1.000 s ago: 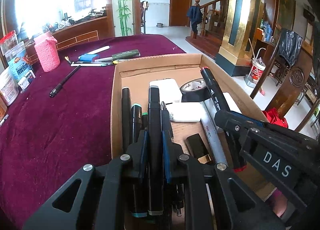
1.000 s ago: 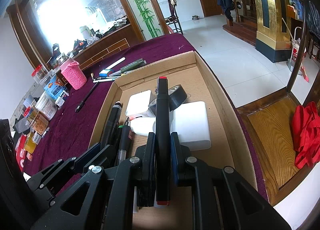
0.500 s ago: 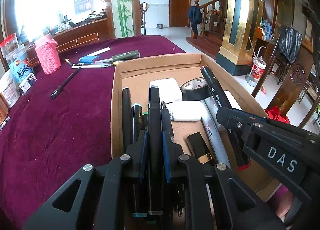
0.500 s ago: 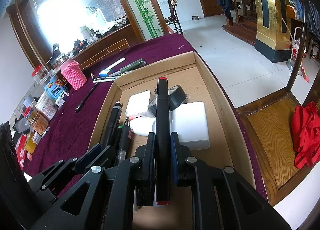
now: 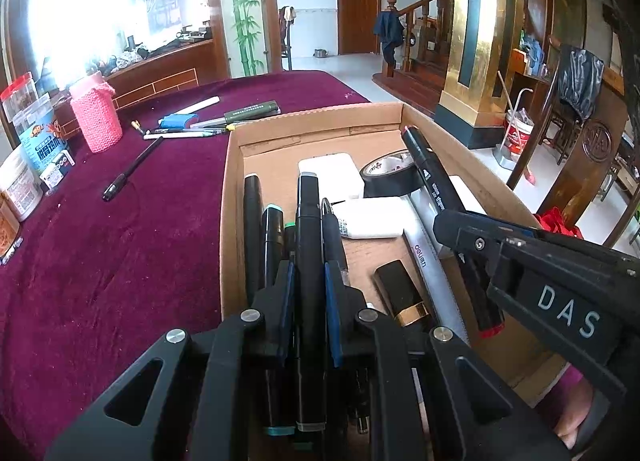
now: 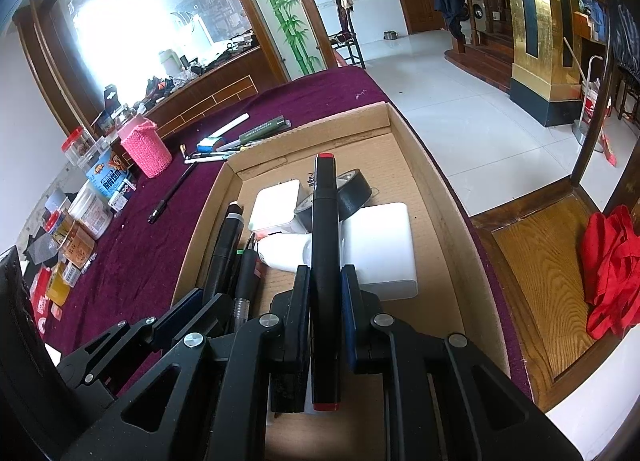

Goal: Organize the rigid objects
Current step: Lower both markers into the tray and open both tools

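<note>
A cardboard box (image 5: 232, 181) (image 6: 436, 197) sits on the purple cloth. It holds several pens, white blocks, a black tape roll (image 5: 390, 177) and a black lipstick tube (image 5: 402, 295). My left gripper (image 5: 310, 273) is shut on a black marker with grey ends (image 5: 309, 229), held over the pens at the box's left side. My right gripper (image 6: 326, 277) is shut on a black marker with red ends (image 6: 325, 221) above the box's middle. It also shows in the left wrist view (image 5: 436, 189).
Loose pens (image 5: 132, 169) and a green marker (image 5: 250, 112) lie on the cloth behind the box. A pink knitted holder (image 5: 96, 117) and several jars (image 5: 20, 181) stand at the left. The table edge drops to the floor on the right.
Almost nothing has changed. The right gripper with its red-ended marker has drifted slightly in the left wrist view. Both grips are the same.
</note>
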A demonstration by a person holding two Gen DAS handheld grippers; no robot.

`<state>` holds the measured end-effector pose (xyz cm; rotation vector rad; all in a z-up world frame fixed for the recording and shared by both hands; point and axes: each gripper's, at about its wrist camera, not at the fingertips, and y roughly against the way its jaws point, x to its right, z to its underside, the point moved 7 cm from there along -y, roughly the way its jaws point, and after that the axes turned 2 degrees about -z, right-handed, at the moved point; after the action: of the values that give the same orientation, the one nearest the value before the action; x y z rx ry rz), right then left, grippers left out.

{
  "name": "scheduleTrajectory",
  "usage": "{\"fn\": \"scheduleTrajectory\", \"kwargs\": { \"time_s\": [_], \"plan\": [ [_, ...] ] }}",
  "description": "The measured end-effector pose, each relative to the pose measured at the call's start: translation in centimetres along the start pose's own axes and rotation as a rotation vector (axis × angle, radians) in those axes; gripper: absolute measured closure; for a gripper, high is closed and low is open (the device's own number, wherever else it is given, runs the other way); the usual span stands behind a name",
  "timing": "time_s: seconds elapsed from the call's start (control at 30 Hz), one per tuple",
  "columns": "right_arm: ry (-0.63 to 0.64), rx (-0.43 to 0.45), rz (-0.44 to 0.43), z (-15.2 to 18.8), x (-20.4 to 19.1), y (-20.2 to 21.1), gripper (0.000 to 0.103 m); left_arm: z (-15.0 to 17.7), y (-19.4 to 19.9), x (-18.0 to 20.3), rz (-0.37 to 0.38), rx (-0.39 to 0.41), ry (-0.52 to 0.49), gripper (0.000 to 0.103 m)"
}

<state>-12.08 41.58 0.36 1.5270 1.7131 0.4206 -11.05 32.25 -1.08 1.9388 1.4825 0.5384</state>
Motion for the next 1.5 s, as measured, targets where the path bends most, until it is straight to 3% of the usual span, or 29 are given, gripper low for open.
{"fn": "scheduleTrajectory", "kwargs": {
  "time_s": [0.6, 0.73, 1.5],
  "plan": [
    [0.005, -0.002, 0.001, 0.0, -0.4, -0.1, 0.09, 0.2, -0.1, 0.0, 0.011, -0.007, 0.008, 0.09],
    [0.006, -0.024, -0.043, 0.2, -1.0, -0.5, 0.09, 0.2, 0.0, 0.0, 0.019, -0.008, 0.011, 0.09],
    [0.012, -0.062, -0.041, 0.7, -1.2, -1.0, 0.089, 0.3, 0.0, 0.2, -0.011, 0.008, -0.029, 0.09]
  ]
}}
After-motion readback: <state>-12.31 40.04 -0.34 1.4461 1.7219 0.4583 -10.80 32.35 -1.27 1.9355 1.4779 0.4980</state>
